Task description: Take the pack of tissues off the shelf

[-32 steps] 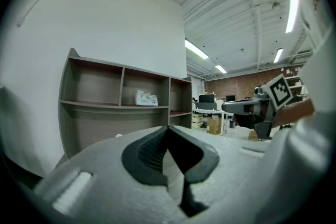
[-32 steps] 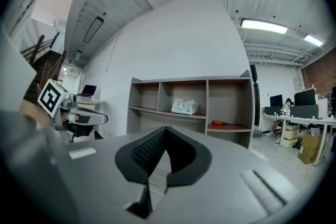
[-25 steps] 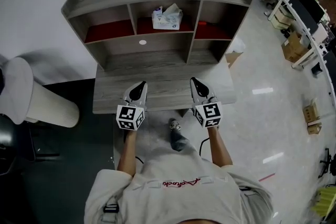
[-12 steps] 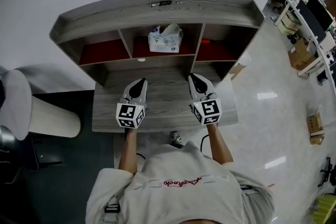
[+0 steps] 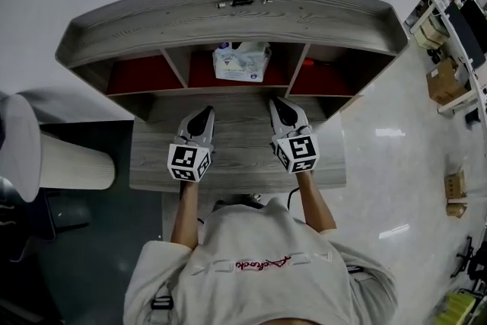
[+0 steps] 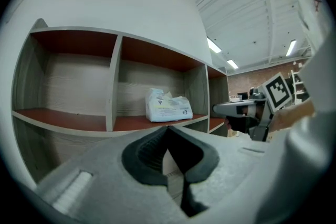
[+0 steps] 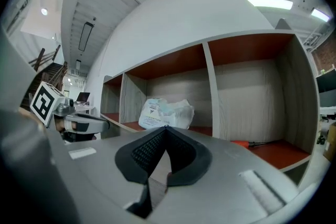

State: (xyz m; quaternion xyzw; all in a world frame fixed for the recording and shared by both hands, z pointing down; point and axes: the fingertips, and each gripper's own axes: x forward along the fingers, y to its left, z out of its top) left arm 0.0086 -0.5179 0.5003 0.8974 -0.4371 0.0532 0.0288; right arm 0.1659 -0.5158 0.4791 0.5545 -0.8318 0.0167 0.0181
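The tissues [image 5: 242, 61] lie in the middle compartment of the shelf [image 5: 228, 15], on its red floor, against the back wall. The left gripper [image 5: 205, 112] and the right gripper [image 5: 275, 103] are held side by side over the counter [image 5: 236, 152]. Both point at the shelf, and their tips are near its front edge but apart from the pack. Each gripper's jaws are closed tip to tip with nothing between them. An orange-handled tool [image 7: 252, 143] lies in the right compartment.
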